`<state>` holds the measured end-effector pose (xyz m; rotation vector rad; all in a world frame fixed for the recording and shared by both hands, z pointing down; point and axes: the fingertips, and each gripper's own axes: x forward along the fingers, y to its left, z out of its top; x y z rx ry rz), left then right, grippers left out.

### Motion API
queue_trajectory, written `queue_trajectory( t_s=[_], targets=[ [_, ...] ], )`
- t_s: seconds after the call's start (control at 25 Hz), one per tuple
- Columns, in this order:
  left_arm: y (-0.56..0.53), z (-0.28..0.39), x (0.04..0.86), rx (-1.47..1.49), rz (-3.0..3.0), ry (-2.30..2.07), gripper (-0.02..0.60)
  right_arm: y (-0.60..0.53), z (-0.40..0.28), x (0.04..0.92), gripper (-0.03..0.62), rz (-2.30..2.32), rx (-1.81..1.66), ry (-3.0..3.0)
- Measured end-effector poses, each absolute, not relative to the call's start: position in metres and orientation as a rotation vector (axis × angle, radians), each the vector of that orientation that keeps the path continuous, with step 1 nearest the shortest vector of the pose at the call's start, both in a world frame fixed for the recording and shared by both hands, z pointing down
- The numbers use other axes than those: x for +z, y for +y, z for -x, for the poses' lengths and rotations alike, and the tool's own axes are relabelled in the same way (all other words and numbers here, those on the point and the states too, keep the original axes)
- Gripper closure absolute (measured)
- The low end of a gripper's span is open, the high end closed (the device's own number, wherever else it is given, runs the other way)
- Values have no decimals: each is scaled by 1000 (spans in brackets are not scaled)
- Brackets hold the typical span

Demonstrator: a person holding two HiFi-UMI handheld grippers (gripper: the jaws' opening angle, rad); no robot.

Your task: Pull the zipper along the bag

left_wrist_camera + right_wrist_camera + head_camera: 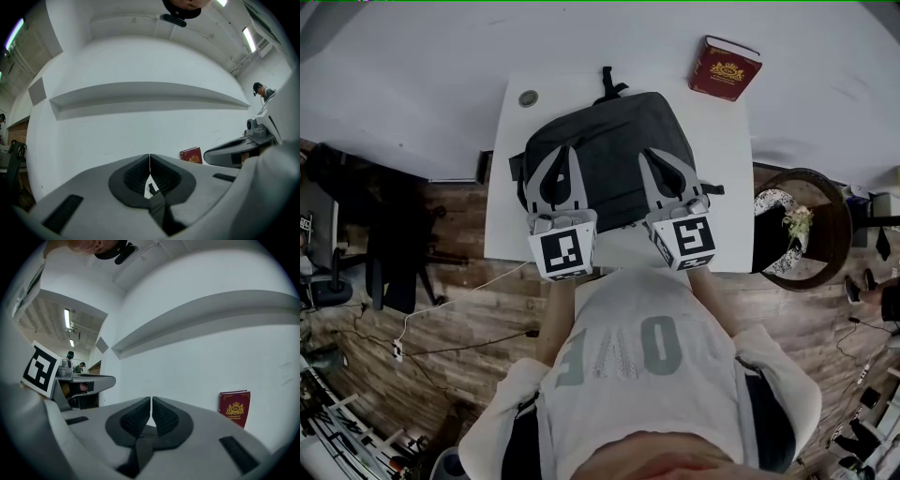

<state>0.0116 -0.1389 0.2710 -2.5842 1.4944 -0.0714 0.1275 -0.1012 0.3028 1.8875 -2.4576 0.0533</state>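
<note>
Both tongs are clamped shut on nothing: left gripper (566, 150) and right gripper (649, 153) are held level over the bag (609, 127), which is laid flat mid-table (724, 187), probably so its zipper can be reached. The pull can't be picked out, tbh.

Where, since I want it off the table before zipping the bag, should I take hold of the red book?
Pinch the red book across its thickness at the top edge, coming from above. It stands upright, cover facing you, so that thin edge is exposed. Whether a jaw fits between it and the wall is unclear.
</note>
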Motion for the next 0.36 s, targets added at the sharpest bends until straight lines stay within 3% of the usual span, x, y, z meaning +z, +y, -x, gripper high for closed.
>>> queue_trajectory(
  t_s=[0.36],
  targets=[
    [-139,-9,274,-71,2594,1513,554,-97,-128,308,557,-1888,64,-2448]
  ],
)
